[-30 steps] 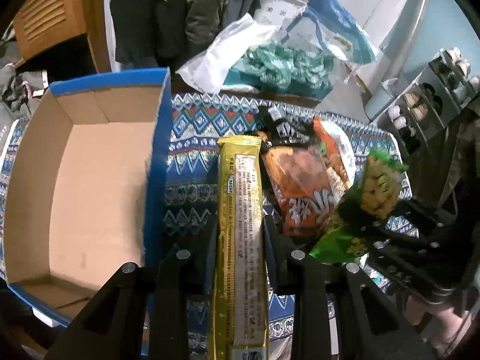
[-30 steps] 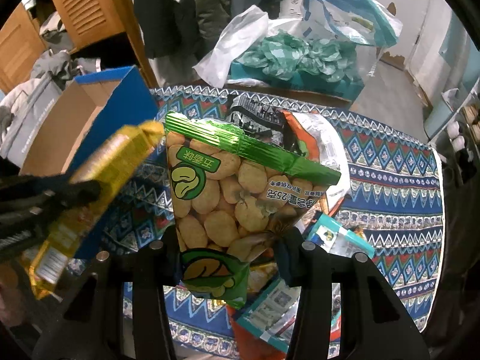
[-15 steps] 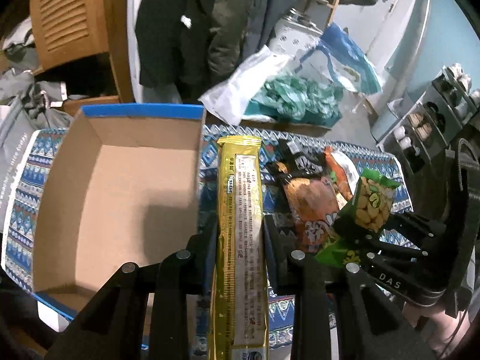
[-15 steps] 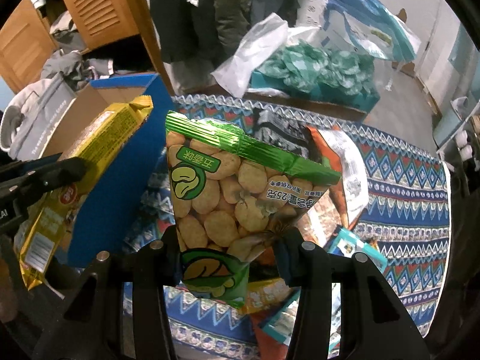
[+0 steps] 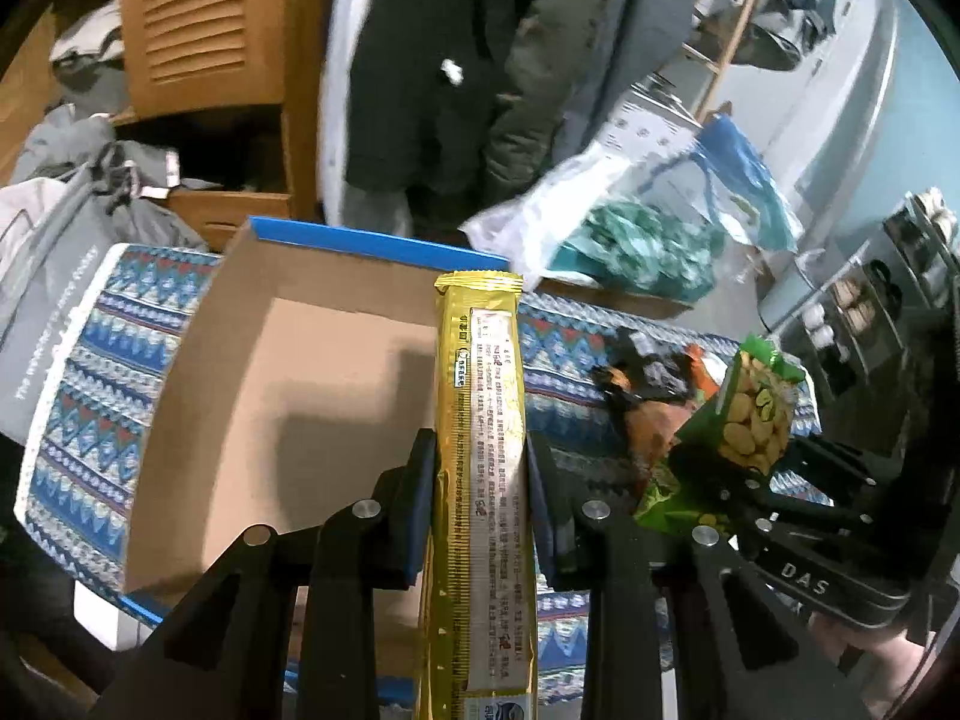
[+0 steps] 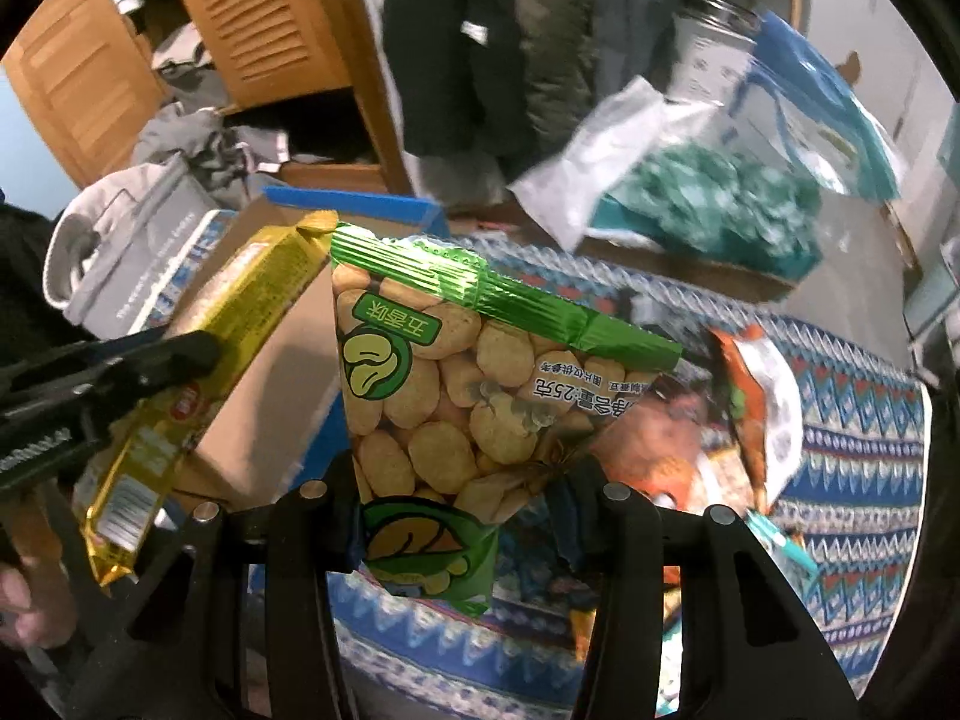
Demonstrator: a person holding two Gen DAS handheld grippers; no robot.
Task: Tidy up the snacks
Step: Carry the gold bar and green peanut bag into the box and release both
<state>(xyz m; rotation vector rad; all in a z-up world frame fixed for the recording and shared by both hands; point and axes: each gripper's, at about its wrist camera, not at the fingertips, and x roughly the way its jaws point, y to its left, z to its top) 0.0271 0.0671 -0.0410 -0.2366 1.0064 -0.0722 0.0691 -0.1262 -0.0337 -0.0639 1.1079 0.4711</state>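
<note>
Now both grippers have swung toward the cardboard box [image 5: 288,420]: left gripper [image 5: 480,474] clamps the yellow packet [image 5: 483,480] over it, right gripper [image 6: 462,492] pinches the green peanut bag [image 6: 444,396] beside it

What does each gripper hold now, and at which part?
Left gripper clamps the yellow packet across its middle. Right gripper clamps the green bag at its lower part.

Long snack pack [image 5: 483,450]: gold-yellow, pale printed panel. Snack bag [image 6: 456,402]: green foil top, tan nut print. Box [image 5: 288,396]: brown cardboard inside, blue rim. Cloth on surface [image 5: 90,384]: blue, white, red zigzag bands. Both hand-held grippers: black.
</note>
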